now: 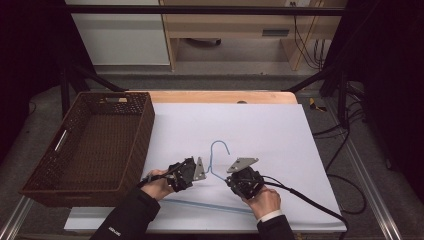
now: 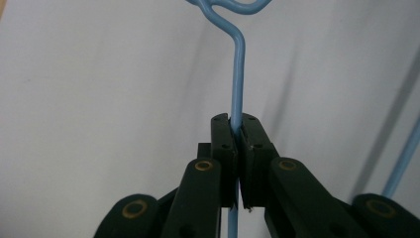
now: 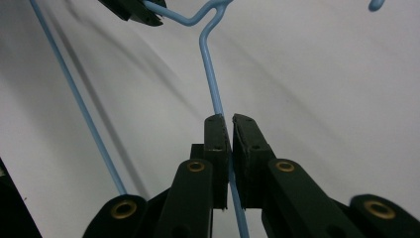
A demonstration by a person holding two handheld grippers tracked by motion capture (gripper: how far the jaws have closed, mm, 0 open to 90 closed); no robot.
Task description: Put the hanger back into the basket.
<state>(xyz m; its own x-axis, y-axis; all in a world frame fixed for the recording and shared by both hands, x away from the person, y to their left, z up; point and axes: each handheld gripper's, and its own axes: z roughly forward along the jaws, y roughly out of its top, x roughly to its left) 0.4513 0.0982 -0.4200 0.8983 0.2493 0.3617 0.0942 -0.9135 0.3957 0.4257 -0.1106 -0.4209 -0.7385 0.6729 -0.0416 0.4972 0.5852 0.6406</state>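
Observation:
A blue wire hanger [image 1: 220, 145] lies on the white sheet [image 1: 260, 125], hook pointing away from me. My left gripper [image 1: 201, 175] is shut on the wire of its left shoulder, just below the neck. In the left gripper view the jaws [image 2: 236, 131] pinch the blue wire [image 2: 238, 74]. My right gripper [image 1: 228, 179] holds the right shoulder. Its jaws [image 3: 229, 124] close on the hanger wire [image 3: 210, 74] with a thin gap at the tips. The left gripper's tips [image 3: 133, 10] show at the top of that view, on the other shoulder.
A dark brown wicker basket [image 1: 145, 132] stands at the left, partly off the sheet, with nothing visible inside it. The wooden table edge [image 1: 220, 96] runs along the back. Black cables [image 1: 310, 200] trail off to the right from the right gripper.

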